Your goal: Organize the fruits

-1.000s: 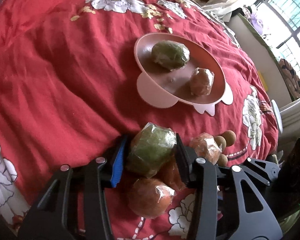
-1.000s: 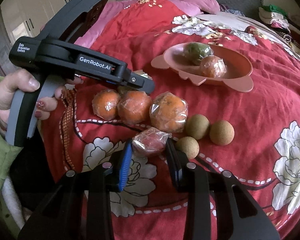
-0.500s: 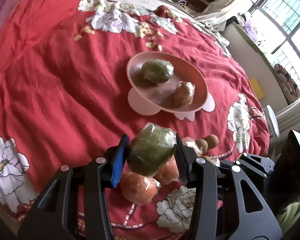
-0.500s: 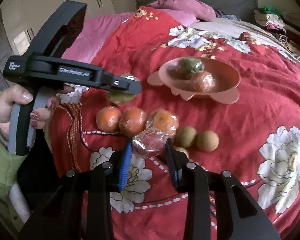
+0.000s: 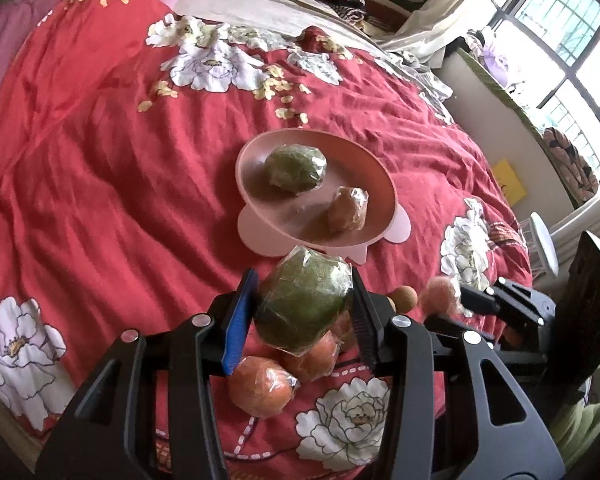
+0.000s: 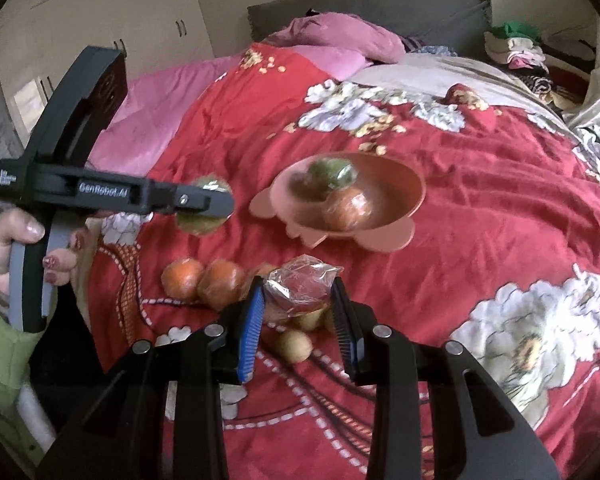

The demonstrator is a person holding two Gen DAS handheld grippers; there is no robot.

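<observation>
In my left wrist view, the left gripper (image 5: 306, 312) sits at lower centre, its fingers (image 5: 242, 320) pinching a plastic-wrapped green fruit (image 5: 302, 308) on both sides and holding it clear of the red floral bedspread (image 5: 100, 184). Just above it in the frame stands the pink bowl (image 5: 260, 236), with another wrapped green fruit (image 5: 296, 168) at its upper left and a wrapped orange fruit (image 5: 348, 208) at its lower right. Under the held fruit, wrapped oranges (image 5: 262, 386) lie on the bedspread, and a small brown round fruit (image 5: 404, 298) shows to the right of the fingers.

In my right wrist view, the right gripper (image 6: 298, 308) is at lower centre, its fingers (image 6: 252, 332) clamped on a crinkly plastic-wrapped reddish fruit (image 6: 300, 288). I cannot tell exactly what fruit it is. Wrapped oranges (image 6: 202, 284) line up at its left, and a small brown fruit (image 6: 296, 346) lies below it between the fingers. The pink bowl (image 6: 380, 240) is at centre, slightly blurred. At left, a hand (image 6: 8, 248) with painted nails grips the other gripper's handle.
</observation>
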